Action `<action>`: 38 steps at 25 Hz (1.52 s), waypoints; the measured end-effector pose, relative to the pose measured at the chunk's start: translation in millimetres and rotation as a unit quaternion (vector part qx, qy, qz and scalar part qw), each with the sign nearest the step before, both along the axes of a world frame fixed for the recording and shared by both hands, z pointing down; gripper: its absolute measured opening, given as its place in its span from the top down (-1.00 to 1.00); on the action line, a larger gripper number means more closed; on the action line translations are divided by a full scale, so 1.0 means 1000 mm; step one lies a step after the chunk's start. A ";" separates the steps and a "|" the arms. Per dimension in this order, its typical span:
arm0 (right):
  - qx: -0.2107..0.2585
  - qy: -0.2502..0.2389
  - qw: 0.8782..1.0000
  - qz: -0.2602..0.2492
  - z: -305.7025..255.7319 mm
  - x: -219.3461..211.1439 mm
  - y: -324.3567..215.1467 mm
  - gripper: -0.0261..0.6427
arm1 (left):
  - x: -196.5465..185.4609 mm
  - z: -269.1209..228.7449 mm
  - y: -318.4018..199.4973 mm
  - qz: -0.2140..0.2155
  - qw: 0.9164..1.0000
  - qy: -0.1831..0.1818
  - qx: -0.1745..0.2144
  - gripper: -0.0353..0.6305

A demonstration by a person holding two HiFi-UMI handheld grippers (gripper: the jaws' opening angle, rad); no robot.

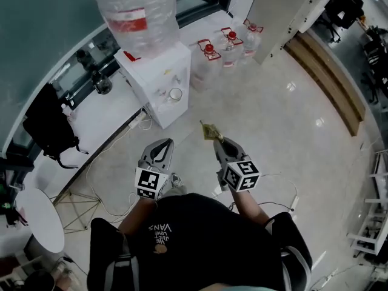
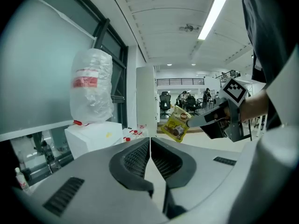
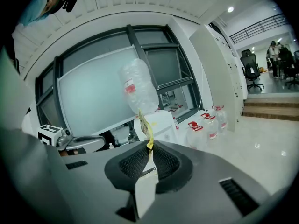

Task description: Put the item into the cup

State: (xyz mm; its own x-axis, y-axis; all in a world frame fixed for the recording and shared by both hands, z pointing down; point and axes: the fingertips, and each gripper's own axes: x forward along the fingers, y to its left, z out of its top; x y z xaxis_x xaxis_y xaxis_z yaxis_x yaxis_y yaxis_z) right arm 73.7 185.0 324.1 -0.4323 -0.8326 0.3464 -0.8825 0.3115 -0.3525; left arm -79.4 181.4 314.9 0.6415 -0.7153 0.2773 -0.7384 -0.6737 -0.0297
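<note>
A clear plastic water barrel with a red label (image 1: 136,11) sits upside down on a white box-shaped dispenser (image 1: 159,71). Just beside it, three clear red-capped water jugs (image 1: 229,46) stand on the pale glossy floor (image 1: 291,156). A black bag (image 1: 51,126) lies on the curved white tabletop (image 1: 112,111). Long wooden steps (image 1: 327,80) run at right.

Open office, water dispenser (image 1: 159,77), desk chairs (image 3: 252,71)
</note>
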 end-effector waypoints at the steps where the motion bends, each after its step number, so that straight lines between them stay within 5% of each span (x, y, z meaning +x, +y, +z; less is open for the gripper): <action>1: -0.004 -0.001 1.000 0.007 0.003 -0.006 -0.009 0.75 | -0.005 0.003 -0.011 0.008 1.000 0.000 -0.002 0.83; 13: -0.018 -0.007 0.999 0.036 0.022 -0.043 -0.091 0.75 | -0.021 0.050 -0.098 0.090 0.996 -0.015 -0.012 0.83; 27: -0.035 0.080 0.993 -0.078 0.076 -0.036 -0.194 0.75 | -0.021 0.129 -0.174 -0.011 0.999 -0.031 -0.044 0.82; 38: -0.059 0.100 0.985 -0.126 0.146 -0.037 -0.263 0.75 | -0.019 0.223 -0.234 -0.054 0.993 -0.052 -0.087 0.80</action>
